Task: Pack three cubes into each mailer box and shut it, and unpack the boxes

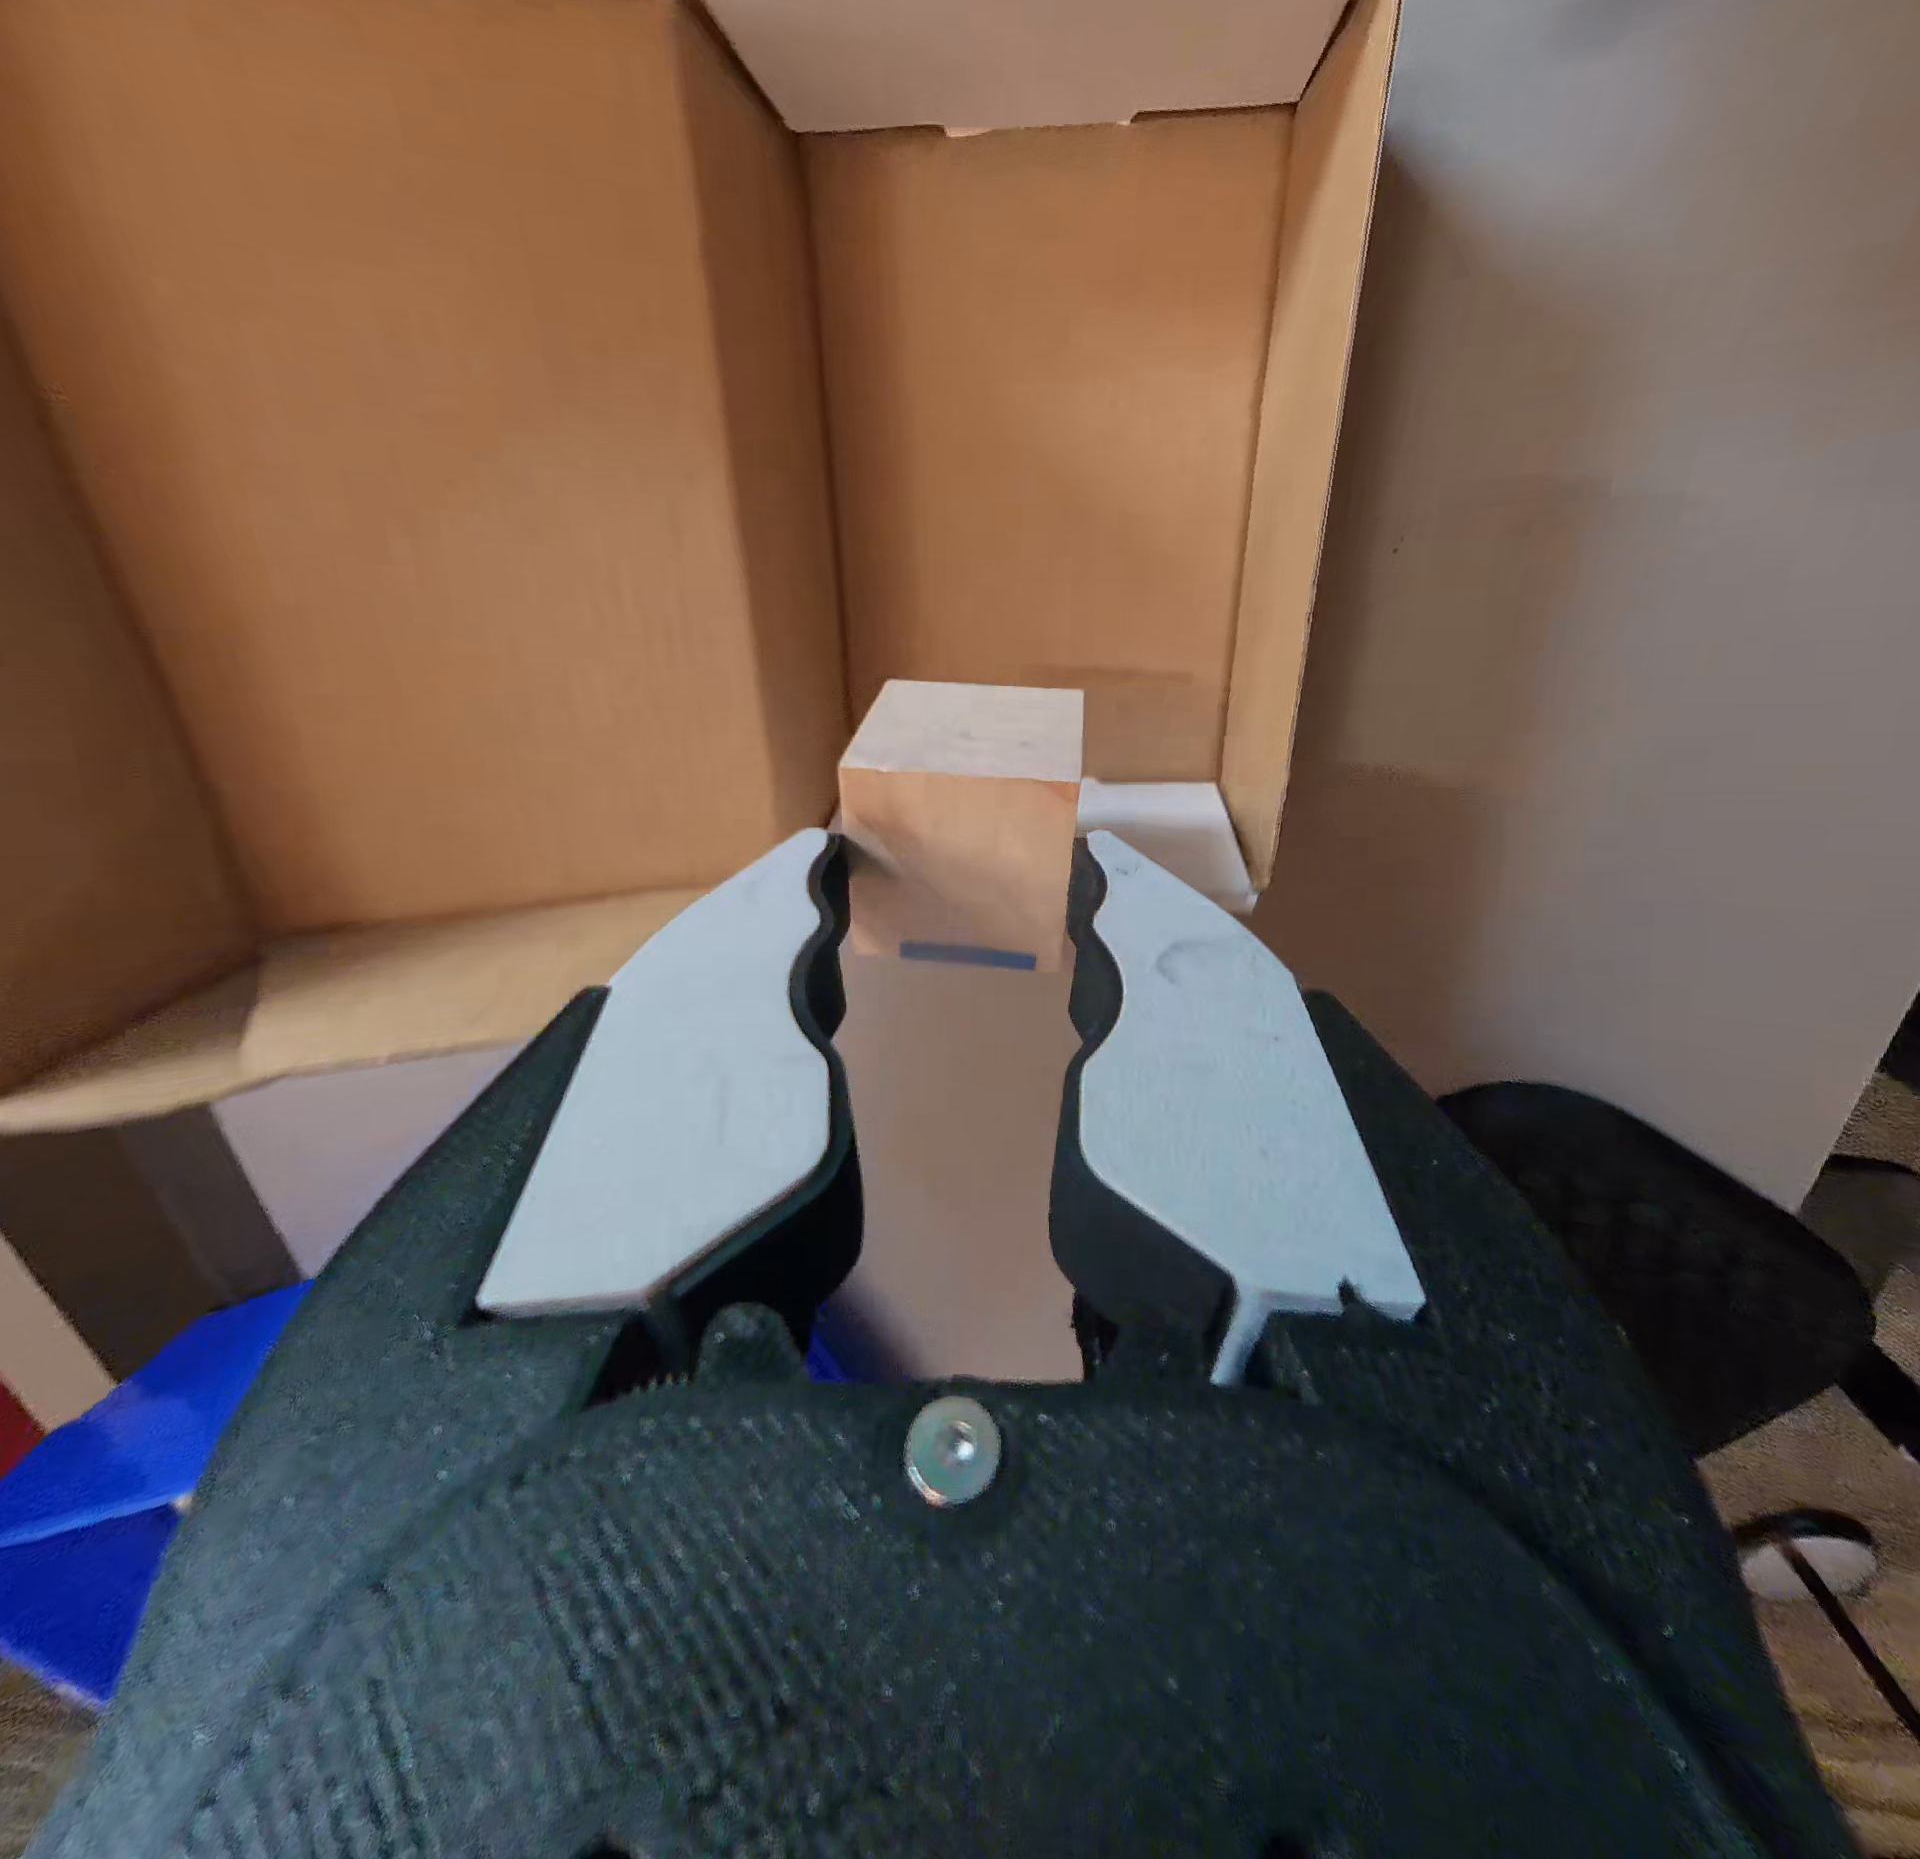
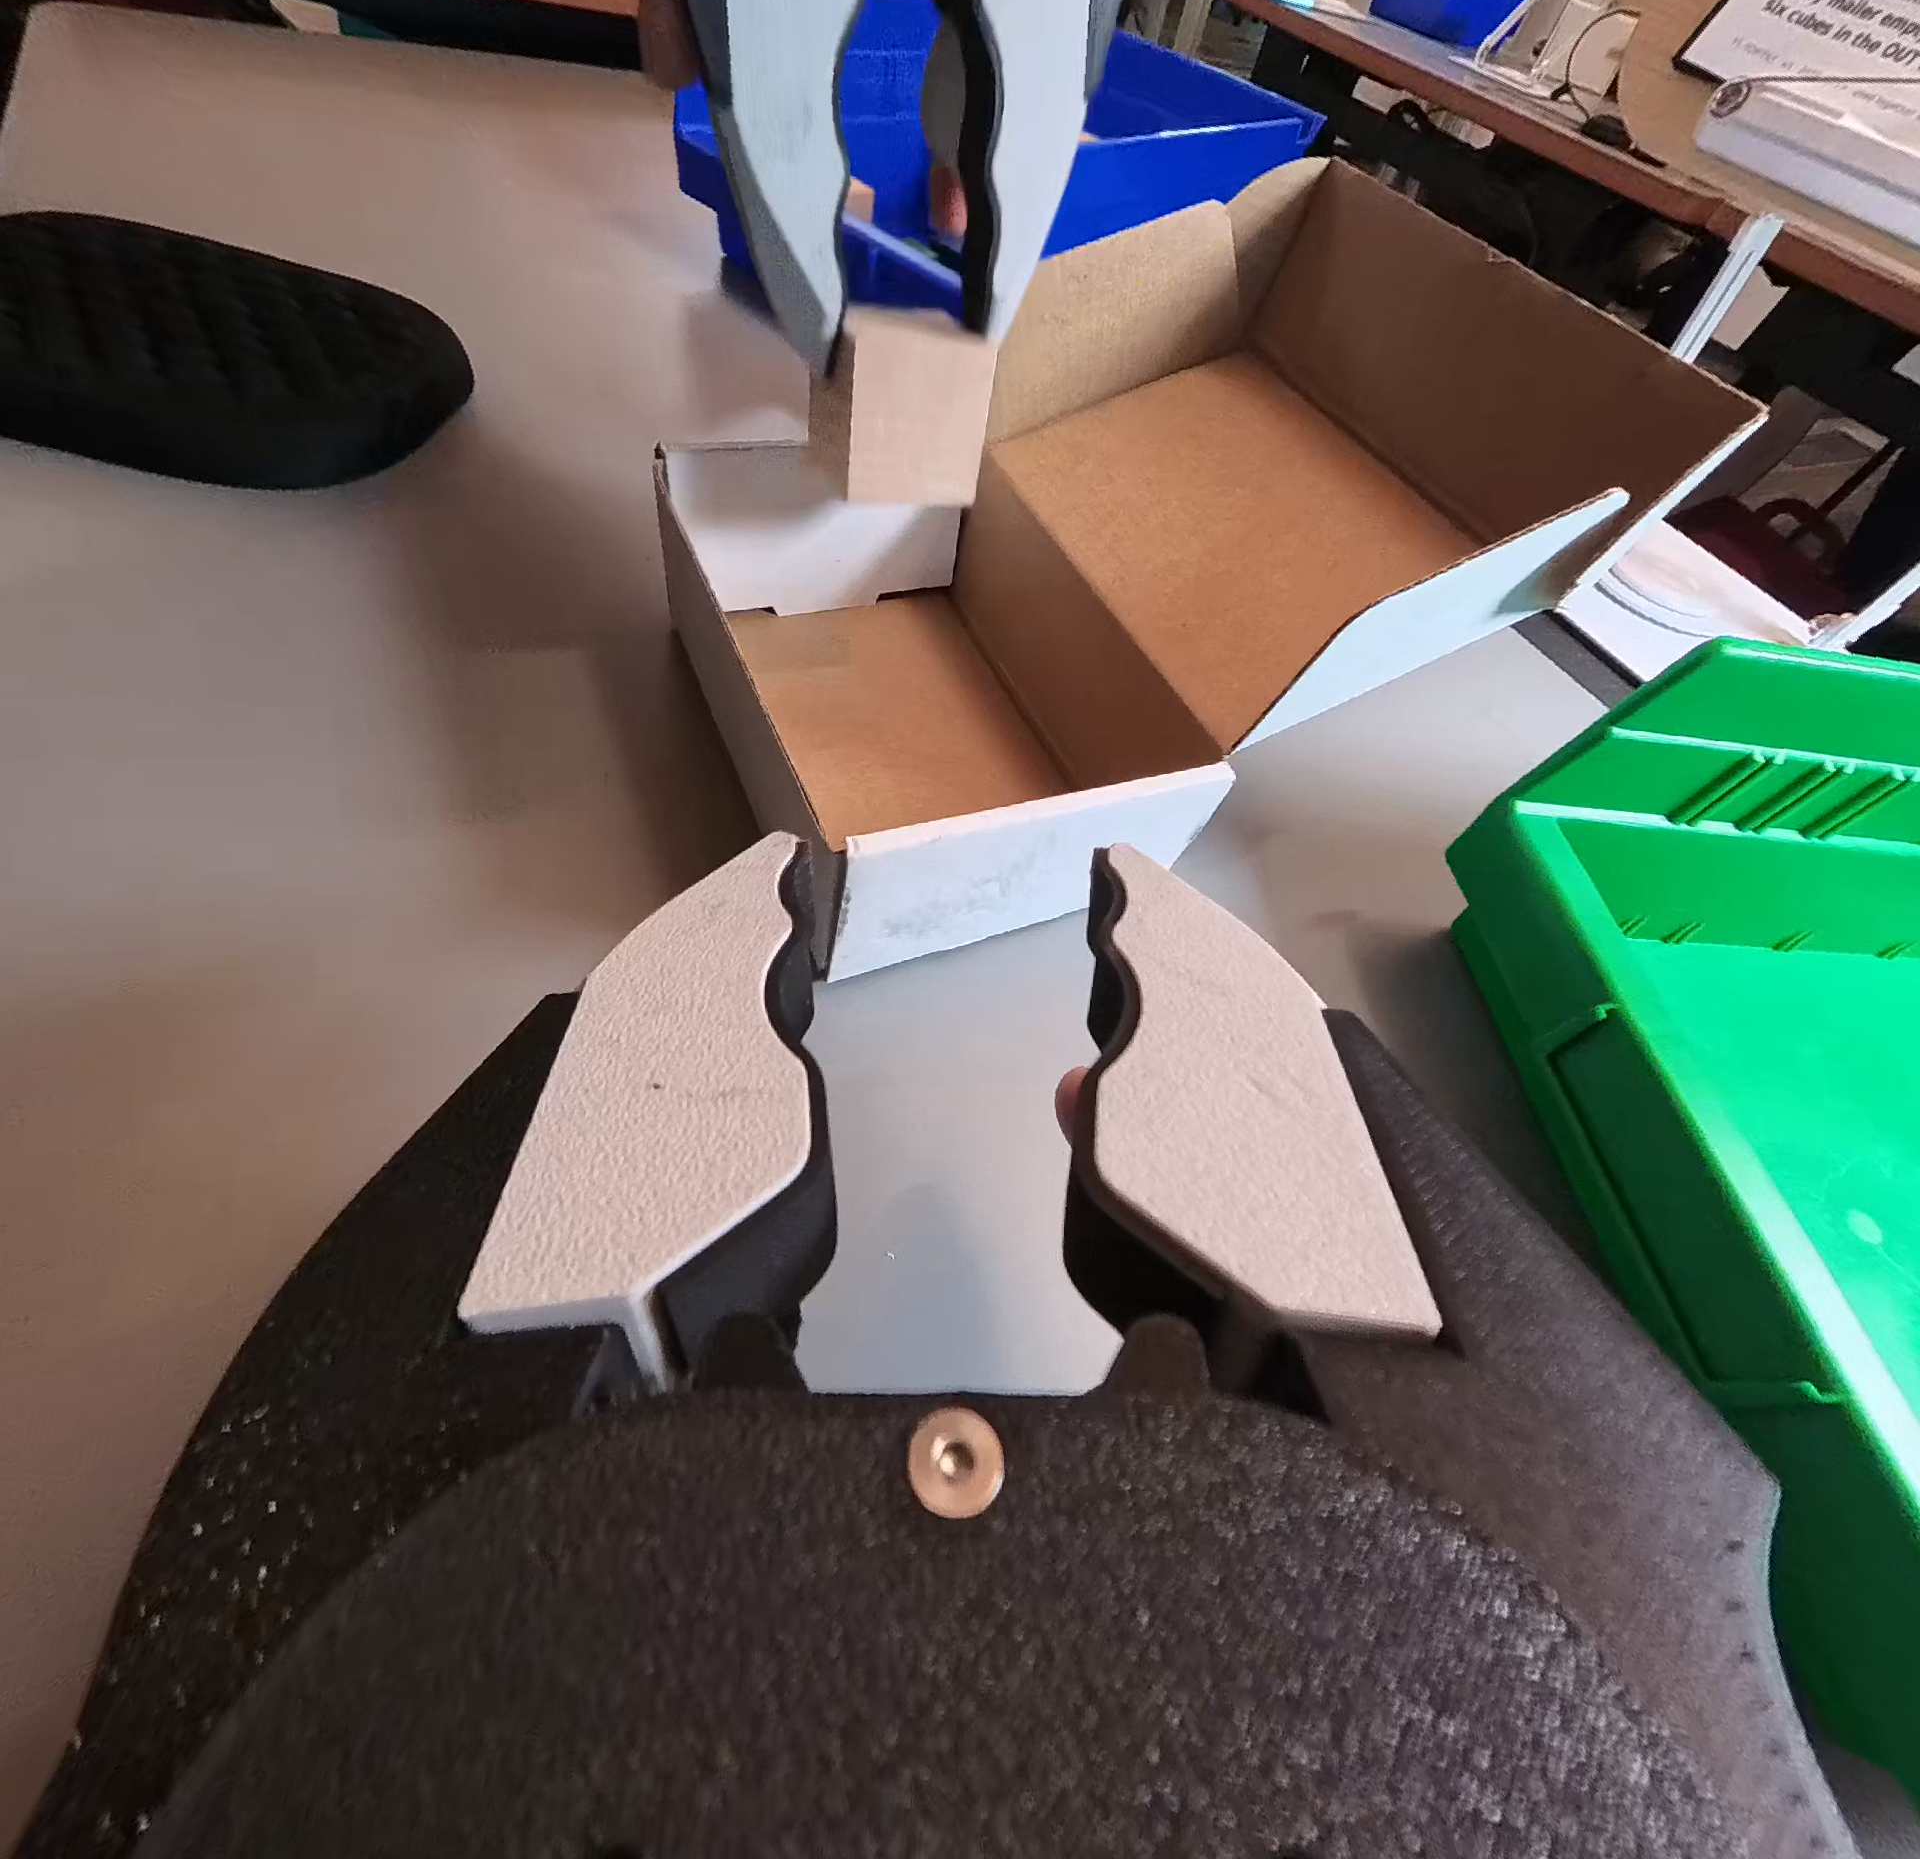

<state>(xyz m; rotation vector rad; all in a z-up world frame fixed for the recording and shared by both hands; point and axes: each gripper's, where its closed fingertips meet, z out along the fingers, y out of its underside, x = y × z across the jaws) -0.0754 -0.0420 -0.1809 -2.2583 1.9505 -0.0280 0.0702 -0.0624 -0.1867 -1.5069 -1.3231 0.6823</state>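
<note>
An open white mailer box [image 2: 987, 874] with a brown inside stands on the grey table [image 2: 312, 770]. Its lid [image 2: 1351, 375] is folded back to the right, and the part of its floor that shows is bare. My left gripper [image 2: 904, 339] comes down from above, shut on a pale wooden cube [image 2: 904, 417], and holds it over the box's far end. In the left wrist view the cube [image 1: 961, 822] sits between my left gripper's [image 1: 961, 874] tips above the box's floor [image 1: 1039, 407]. My right gripper [image 2: 951, 905] is open and empty at the box's near wall.
A blue bin [image 2: 1174, 147] stands behind the box and shows in the left wrist view [image 1: 104, 1446]. A green bin [image 2: 1714, 978] stands to the right. A black padded object [image 2: 187, 355] lies on the table's left. A sign [image 2: 1829, 33] stands far right. My hands' fingertips stand some 15 centimeters from each other.
</note>
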